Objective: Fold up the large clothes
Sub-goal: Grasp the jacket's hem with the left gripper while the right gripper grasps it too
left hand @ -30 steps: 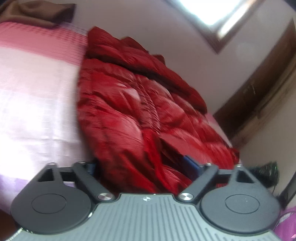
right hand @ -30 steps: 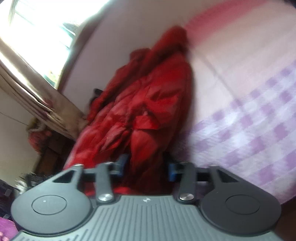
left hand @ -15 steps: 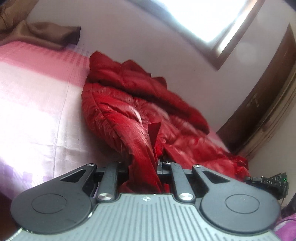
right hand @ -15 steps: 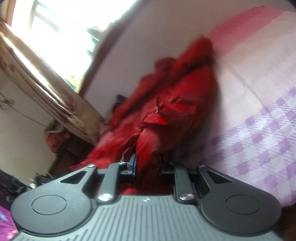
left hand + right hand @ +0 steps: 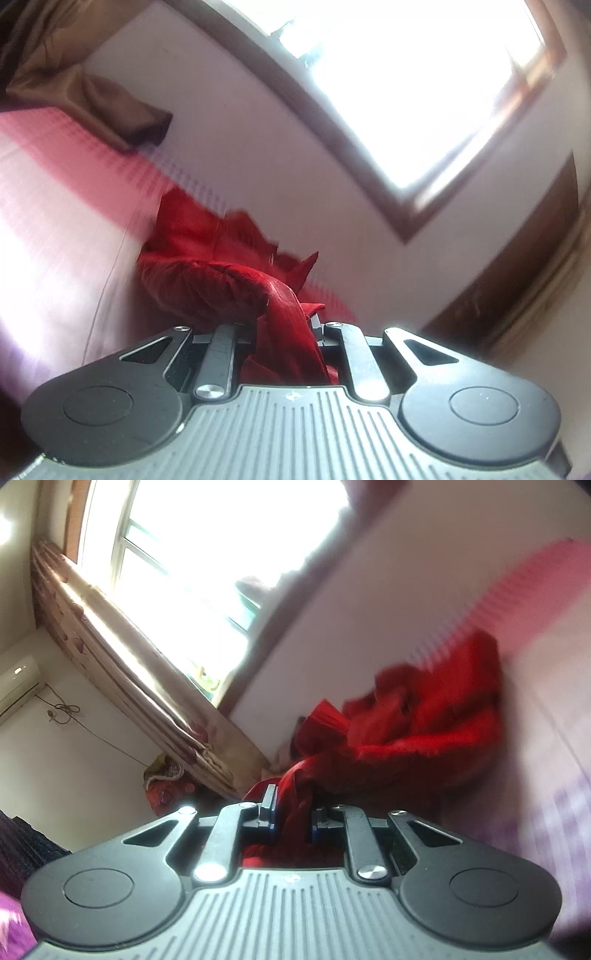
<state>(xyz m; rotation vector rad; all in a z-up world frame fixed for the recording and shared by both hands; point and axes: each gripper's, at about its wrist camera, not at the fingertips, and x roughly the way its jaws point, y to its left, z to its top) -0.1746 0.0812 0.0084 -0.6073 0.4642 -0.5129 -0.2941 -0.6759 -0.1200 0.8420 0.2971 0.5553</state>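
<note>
A red puffer jacket (image 5: 207,280) lies bunched on the pink bed sheet (image 5: 55,229) near the wall. In the left wrist view my left gripper (image 5: 284,321) is shut on a pulled-up strip of the jacket's edge, which runs taut from the jaws to the heap. The right wrist view shows the same jacket (image 5: 424,731) from its other side. There my right gripper (image 5: 291,805) is still closing, with a fold of red fabric pinched between its blue pads (image 5: 269,805). Both grippers are raised above the bed and point roughly level.
A bright window (image 5: 406,74) fills the wall behind the bed, with a brown cloth (image 5: 92,99) at the bed's far end and dark wooden furniture (image 5: 517,266) to the right. The right wrist view shows a curtain (image 5: 129,657), an air conditioner (image 5: 18,683) and piled clothes (image 5: 166,782).
Both grippers went from open around the jacket's edge to closed on it, then rose. The fabric lifted off the bed and bunched toward the wall, and both views tilted up toward the window.
</note>
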